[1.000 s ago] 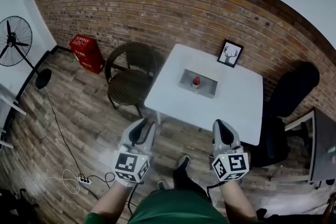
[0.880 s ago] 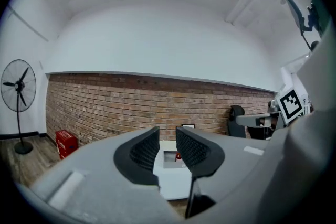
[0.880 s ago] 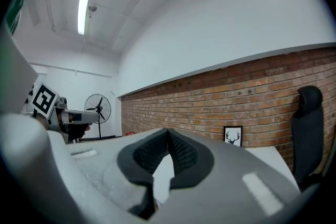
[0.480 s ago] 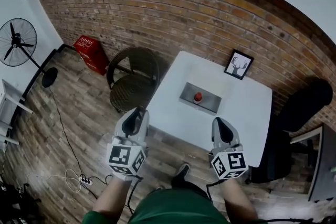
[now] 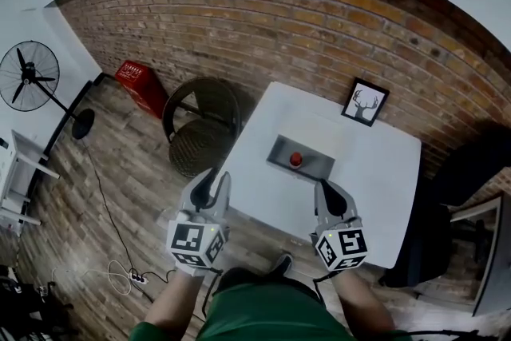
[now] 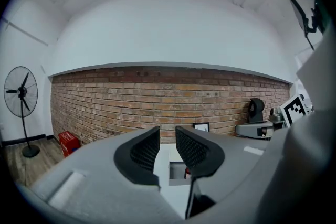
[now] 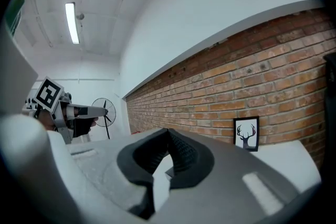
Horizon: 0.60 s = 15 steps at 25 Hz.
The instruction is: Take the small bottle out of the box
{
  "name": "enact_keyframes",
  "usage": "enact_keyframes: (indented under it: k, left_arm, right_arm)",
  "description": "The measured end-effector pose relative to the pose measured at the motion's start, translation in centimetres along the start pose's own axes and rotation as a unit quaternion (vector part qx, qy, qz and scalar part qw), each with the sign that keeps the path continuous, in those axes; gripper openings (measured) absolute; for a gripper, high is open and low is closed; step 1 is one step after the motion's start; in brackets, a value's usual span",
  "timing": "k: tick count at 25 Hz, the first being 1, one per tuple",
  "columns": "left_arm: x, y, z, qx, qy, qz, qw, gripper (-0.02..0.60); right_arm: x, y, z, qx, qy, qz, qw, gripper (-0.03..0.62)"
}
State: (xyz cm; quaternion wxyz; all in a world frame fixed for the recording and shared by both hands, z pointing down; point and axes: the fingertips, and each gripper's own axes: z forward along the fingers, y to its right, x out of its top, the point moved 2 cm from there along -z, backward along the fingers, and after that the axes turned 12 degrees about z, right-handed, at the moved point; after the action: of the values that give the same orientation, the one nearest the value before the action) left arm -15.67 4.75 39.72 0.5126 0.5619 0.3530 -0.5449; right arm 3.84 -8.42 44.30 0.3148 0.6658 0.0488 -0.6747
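Note:
A small bottle with a red cap [image 5: 295, 160] stands in a shallow grey box [image 5: 281, 151] in the middle of a white table [image 5: 375, 172]. Both grippers hang in the air short of the table's near edge, well apart from the box. My left gripper [image 5: 209, 178] is shut and empty, to the left of the table's front corner. My right gripper [image 5: 326, 192] is shut with its pads meeting, over the near edge. In the left gripper view the box [image 6: 176, 170] and the bottle [image 6: 187, 170] show past the jaws of the left gripper [image 6: 167, 145].
A framed deer picture [image 5: 365, 102] leans on the brick wall at the table's back. A wicker chair [image 5: 198, 132] stands left of the table and a black office chair [image 5: 447, 196] to its right. A red crate [image 5: 140, 85], a standing fan [image 5: 32, 80] and floor cables [image 5: 120, 271] lie left.
The person has stepped closer to the table, so box and bottle sit nearer and both grippers now reach its near edge. Both grippers stay shut.

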Motion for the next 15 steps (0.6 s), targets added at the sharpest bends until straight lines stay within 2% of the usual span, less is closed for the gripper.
enact_keyframes:
  k: [4,9,12,15]
  left_arm:
    - [-0.6,0.3,2.1,-0.014,-0.013,0.014,0.9997,0.104]
    - [-2.0,0.6,5.2,-0.05,-0.023,0.023,0.9982,0.104]
    - [-2.5,1.4,8.1,-0.085,-0.016,0.029,0.9958,0.104]
    - [-3.1,2.8,11.2,-0.138,-0.012,0.037,0.9897,0.104]
  right_arm:
    - [-0.2,1.5,0.8,-0.011,-0.004,0.007,1.0,0.003]
    - [0.2,3.1,0.9,-0.045,0.007,0.014,0.999,0.003]
    - [0.4,4.8,0.9,-0.08,0.014,0.009,0.997,0.003]
    - [0.7,5.9,0.3,-0.123,0.021,0.001,0.992,0.003]
